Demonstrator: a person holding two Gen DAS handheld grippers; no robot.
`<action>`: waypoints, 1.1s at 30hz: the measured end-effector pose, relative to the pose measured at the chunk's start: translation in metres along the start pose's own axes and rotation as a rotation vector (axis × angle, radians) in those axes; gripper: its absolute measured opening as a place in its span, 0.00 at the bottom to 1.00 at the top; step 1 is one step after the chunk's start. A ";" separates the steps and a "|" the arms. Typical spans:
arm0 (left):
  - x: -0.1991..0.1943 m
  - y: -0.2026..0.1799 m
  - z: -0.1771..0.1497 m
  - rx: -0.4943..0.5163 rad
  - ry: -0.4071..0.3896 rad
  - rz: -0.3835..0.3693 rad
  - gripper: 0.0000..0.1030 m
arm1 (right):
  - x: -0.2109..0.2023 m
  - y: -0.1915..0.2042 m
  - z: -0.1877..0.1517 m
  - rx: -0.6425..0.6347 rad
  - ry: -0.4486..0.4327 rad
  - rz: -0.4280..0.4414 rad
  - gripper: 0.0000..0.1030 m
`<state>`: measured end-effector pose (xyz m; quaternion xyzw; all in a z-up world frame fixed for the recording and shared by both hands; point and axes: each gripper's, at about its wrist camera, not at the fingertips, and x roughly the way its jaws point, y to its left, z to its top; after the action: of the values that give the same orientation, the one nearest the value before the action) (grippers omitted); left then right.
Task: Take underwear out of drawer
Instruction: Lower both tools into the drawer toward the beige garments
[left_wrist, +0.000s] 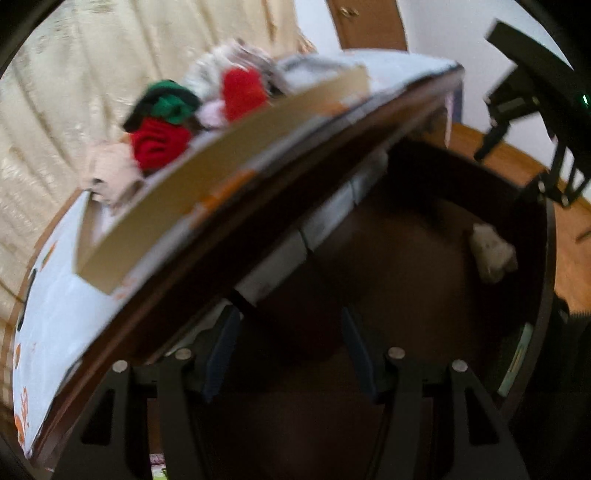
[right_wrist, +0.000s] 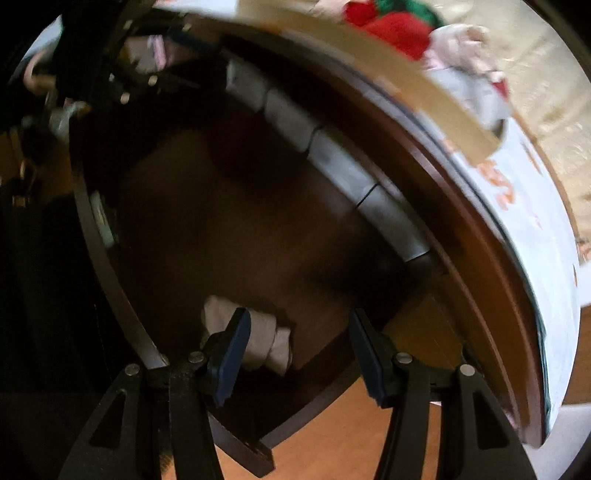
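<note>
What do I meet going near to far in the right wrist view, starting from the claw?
Right claw, open → pale rolled underwear on the drawer floor → row of grey folded items along the far side → cardboard tray on top holding red and green garments.

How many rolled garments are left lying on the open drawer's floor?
1. A pale rolled garment lies near the drawer's front corner, just ahead of the right tongs. Dark, blurred corners may hide more.
</note>
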<state>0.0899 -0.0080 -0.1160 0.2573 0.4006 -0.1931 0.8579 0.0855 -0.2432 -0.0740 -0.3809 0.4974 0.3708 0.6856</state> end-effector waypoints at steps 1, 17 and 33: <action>0.003 -0.003 -0.001 0.014 0.009 -0.009 0.56 | 0.003 0.000 0.001 -0.019 0.015 0.010 0.56; 0.049 0.000 -0.010 0.043 0.140 -0.120 0.56 | 0.061 0.019 0.008 -0.405 0.199 0.087 0.56; 0.081 -0.028 -0.006 0.190 0.235 -0.118 0.56 | 0.076 0.027 0.009 -0.511 0.189 0.174 0.56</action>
<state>0.1207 -0.0372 -0.1913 0.3342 0.4928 -0.2489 0.7639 0.0823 -0.2137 -0.1499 -0.5301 0.4804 0.5043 0.4837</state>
